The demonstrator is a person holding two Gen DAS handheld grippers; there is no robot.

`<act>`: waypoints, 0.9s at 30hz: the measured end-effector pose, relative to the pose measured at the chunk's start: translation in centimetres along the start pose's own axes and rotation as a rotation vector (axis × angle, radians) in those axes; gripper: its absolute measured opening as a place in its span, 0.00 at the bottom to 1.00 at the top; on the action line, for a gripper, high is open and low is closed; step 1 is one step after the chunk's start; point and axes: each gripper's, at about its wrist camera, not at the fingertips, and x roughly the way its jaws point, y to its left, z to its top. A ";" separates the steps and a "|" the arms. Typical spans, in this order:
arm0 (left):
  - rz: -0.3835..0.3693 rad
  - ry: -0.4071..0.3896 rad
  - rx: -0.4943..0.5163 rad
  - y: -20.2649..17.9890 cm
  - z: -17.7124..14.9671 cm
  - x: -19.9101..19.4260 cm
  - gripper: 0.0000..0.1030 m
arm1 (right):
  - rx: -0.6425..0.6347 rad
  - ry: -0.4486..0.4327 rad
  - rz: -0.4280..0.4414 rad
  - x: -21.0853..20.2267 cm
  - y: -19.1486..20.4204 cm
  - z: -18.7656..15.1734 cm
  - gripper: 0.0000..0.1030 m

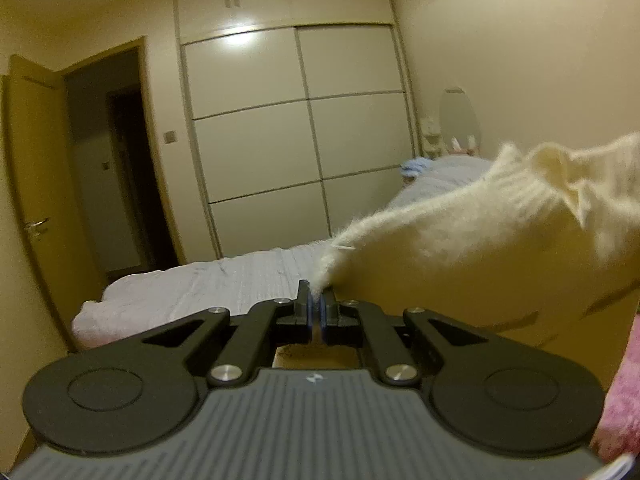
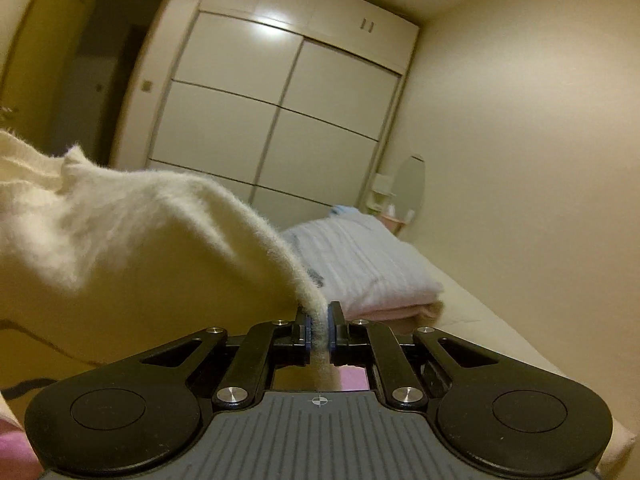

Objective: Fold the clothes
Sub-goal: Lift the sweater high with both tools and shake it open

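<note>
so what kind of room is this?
Almost certainly a bedroom: a bed with pale bedding, a tall wardrobe with sliding doors, and a folded quilt stacked on the bed near an oval mirror.

1. A fuzzy, cream knitted sweater (image 1: 480, 216) is shown, with ribbed knit at one edge and loose fibres standing off its surface.
2. The left gripper (image 1: 316, 304) is made of matt black plastic, with shiny round metal pins at its joints and a ribbed grey body behind.
3. The same matt black plastic and bright metal pins are seen on the right gripper (image 2: 318, 322); blue pads line its fingers (image 2: 335, 320).
4. The bed (image 1: 208, 284) is covered in a pale, soft cloth with fine ribbing.
5. The wardrobe (image 1: 280, 120) has smooth, glossy cream panels, on which a light is reflected.
6. The door (image 1: 36, 184) looks like smooth wood, with a metal handle.
</note>
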 end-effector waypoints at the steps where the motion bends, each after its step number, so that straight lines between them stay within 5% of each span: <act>1: 0.011 0.000 -0.012 -0.1 0.1 -1.1 0.04 | 0.000 -0.005 0.017 -0.7 -0.4 0.0 0.06; 12: 0.103 -0.046 -0.031 -1.9 4.0 -9.3 0.04 | -0.047 -0.110 0.159 -5.9 -4.0 1.6 0.02; 17: 0.119 -0.103 0.001 -1.6 9.1 -8.3 0.04 | -0.048 -0.175 0.214 -4.9 -6.0 4.2 0.02; 20: 0.097 -0.100 0.030 -0.8 11.5 -3.3 0.04 | -0.069 -0.198 0.220 -2.1 -7.0 5.5 0.02; 23: 0.041 0.012 0.019 -0.2 11.7 7.1 0.08 | -0.126 -0.114 0.196 6.6 -5.9 6.1 0.02; 26: 0.035 0.253 -0.041 0.5 8.6 19.6 0.31 | -0.090 0.176 0.212 17.8 -4.6 4.8 0.04; 27: 0.068 0.319 -0.051 0.4 7.0 22.8 0.27 | -0.079 0.294 0.214 21.6 -4.1 3.9 0.05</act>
